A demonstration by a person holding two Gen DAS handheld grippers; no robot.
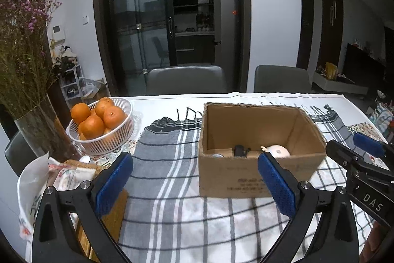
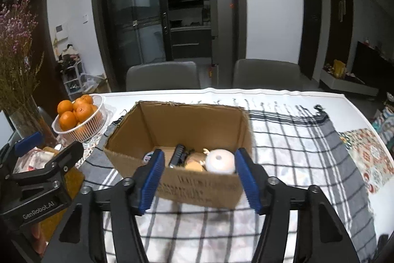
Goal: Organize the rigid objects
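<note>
Box: we are seeing the cardboard box (image 2: 187, 179) sitting on the plaid cloth (image 2: 295, 152), holding a white round thing (image 2: 220, 161).
Basket: oranges (image 1: 98, 123) lying left.
Tongs: left gripper (image 1: 194, 179) gaping wide, empty; right gripper (image 2: 199, 179) standing apart, empty.

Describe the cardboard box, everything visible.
The cardboard box is plain brown corrugated card, open-topped, its far rim torn ragged, with faint print upside down on the near wall. It stands upright on the checked cloth. Inside lie a white round item, a black gadget and other small things. Nothing grips it.
</note>
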